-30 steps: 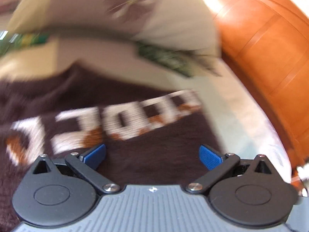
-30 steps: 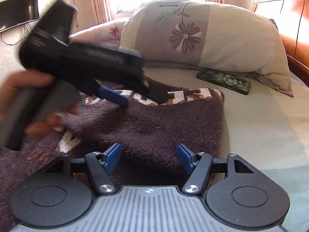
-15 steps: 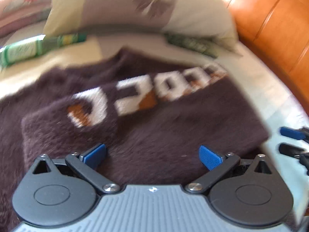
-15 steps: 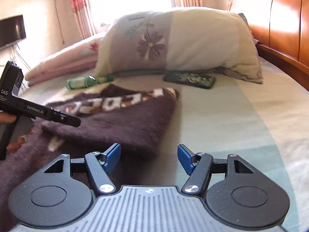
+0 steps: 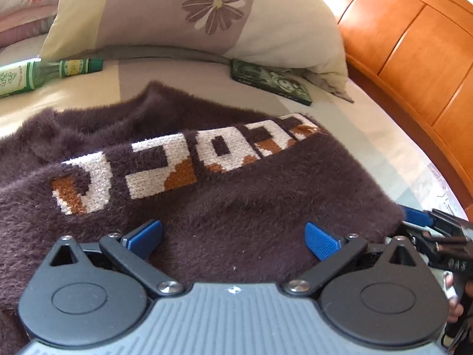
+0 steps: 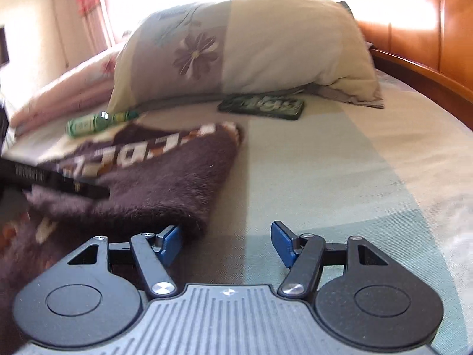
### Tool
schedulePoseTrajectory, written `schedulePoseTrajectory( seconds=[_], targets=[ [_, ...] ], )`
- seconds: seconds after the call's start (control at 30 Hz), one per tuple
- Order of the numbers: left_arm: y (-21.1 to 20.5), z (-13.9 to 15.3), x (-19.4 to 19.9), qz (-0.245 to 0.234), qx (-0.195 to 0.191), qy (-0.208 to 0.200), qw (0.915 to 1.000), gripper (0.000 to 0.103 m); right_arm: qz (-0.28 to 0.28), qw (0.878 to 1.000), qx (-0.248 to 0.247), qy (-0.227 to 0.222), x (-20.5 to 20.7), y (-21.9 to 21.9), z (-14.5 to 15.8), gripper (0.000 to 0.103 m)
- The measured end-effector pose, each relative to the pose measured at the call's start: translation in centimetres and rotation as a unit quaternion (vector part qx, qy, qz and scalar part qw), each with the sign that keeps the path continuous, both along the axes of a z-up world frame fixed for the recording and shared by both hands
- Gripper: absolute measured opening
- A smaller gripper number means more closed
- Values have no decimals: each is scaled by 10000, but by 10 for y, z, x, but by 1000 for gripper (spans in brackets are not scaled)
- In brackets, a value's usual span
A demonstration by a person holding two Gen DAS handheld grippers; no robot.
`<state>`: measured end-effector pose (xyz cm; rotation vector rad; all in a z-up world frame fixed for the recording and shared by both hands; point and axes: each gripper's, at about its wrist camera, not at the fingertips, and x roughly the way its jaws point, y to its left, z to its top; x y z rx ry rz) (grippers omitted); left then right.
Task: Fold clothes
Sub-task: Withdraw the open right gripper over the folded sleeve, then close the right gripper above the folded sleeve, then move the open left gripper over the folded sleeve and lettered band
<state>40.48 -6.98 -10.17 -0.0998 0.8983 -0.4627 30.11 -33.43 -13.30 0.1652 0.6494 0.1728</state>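
Note:
A fuzzy dark brown sweater (image 5: 236, 207) with white and orange letters lies on the bed, one side folded over. It also shows in the right wrist view (image 6: 153, 177). My left gripper (image 5: 233, 236) is open and empty, hovering just above the sweater's middle. My right gripper (image 6: 226, 241) is open and empty at the sweater's near right corner, its left fingertip (image 6: 170, 239) touching the folded edge. The right gripper shows at the right edge of the left wrist view (image 5: 437, 236). The left gripper shows as a dark bar in the right wrist view (image 6: 59, 177).
A flowered pillow (image 5: 192, 14) lies behind the sweater. A green bottle (image 5: 44, 72) lies at the back left, and a dark phone (image 5: 272, 81) lies under the pillow's edge. A wooden headboard (image 5: 414, 44) runs along the right. Bare sheet (image 6: 325, 162) lies right of the sweater.
My left gripper has pulled back from low over the letters toward the sweater's near side. My right gripper has shifted right, off the sweater, to its right corner. Both stay open.

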Motion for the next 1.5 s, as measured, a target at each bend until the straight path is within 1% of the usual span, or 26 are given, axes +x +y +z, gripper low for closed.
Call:
schedulePoseTrajectory(
  seconds=[0.03,0.1,0.13,0.17,0.27,0.37,0.43,0.47,0.5,0.57,0.67,0.73,0.77,0.8,0.9,0.97,1.0,1.03,1.07,1.13,1.2,1.23,1.27,1.33,1.4,1.5],
  targets=[
    [1,1,-2,-49,9,-8,10000,102,-10,10000,-32,46,1,0,-2,69],
    [2,1,-4,-99,11,-1,10000,102,57,9992,-358,146,4,11,-7,69],
    [3,1,-4,-95,-11,8,10000,102,32,9992,-383,106,5,14,-8,69],
    [4,1,-3,-90,-34,17,10000,102,-5,9992,-386,53,5,16,-7,69],
    [5,0,-5,-64,-120,20,9999,102,-351,9982,-261,-415,0,13,4,69],
    [7,1,-7,-87,-127,11,9999,102,-217,9929,-968,-657,-10,26,15,69],
    [7,0,-8,-152,-85,-28,9998,102,-112,9859,-1463,-805,-16,35,21,69],
    [7,0,-8,-192,-47,-51,9998,102,-68,9864,-1481,-716,-16,33,19,69],
    [7,0,-9,-235,22,-76,9997,102,-25,9875,-1455,-596,-15,29,16,69],
    [7,1,-11,-322,210,-123,9992,102,-70,9936,-1066,-365,-14,15,15,68],
    [12,1,-15,-380,369,-135,9985,102,-255,9974,-407,-544,-19,-6,30,57],
    [18,2,-16,-353,361,-69,9987,102,-245,9972,113,-702,-17,-12,39,29],
    [20,3,-16,-338,379,-35,9987,102,-236,9960,372,-777,-15,-14,43,26],
    [21,4,-16,-308,414,5,9987,102,-166,9960,442,-756,-11,-9,42,24],
    [21,13,-15,-176,523,133,9984,102,137,9980,378,-497,7,15,27,17],
    [18,23,-11,-154,520,135,9984,102,262,9992,140,-268,17,30,12,17],
    [15,29,-9,-193,447,91,9988,102,256,9995,-65,-157,20,36,3,16],
    [11,35,-7,-238,362,44,9991,102,241,9995,-114,-151,20,37,0,16],
    [5,41,-4,-288,266,-6,9992,102,224,9995,-134,-166,20,36,-3,16],
    [-9,50,4,-443,21,-35,9990,102,117,9992,-142,-357,10,31,6,16],
    [-25,56,13,-613,-226,-15,9979,102,327,9983,57,-486,5,31,11,16],
    [-34,57,19,-693,-327,31,9971,102,445,9974,166,-547,3,31,14,16],
    [-43,57,25,-771,-426,96,9961,102,530,9975,244,-398,5,35,11,16],
    [-62,55,36,-910,-581,245,9938,102,496,9986,-1,-167,12,45,-3,16],
    [-82,51,43,-1056,-707,354,9913,102,502,9986,-4,-180,12,45,-3,16],
    [-108,41,55,-1320,-943,642,9847,102,492,9985,218,-130,11,38,-3,16]
  ],
)
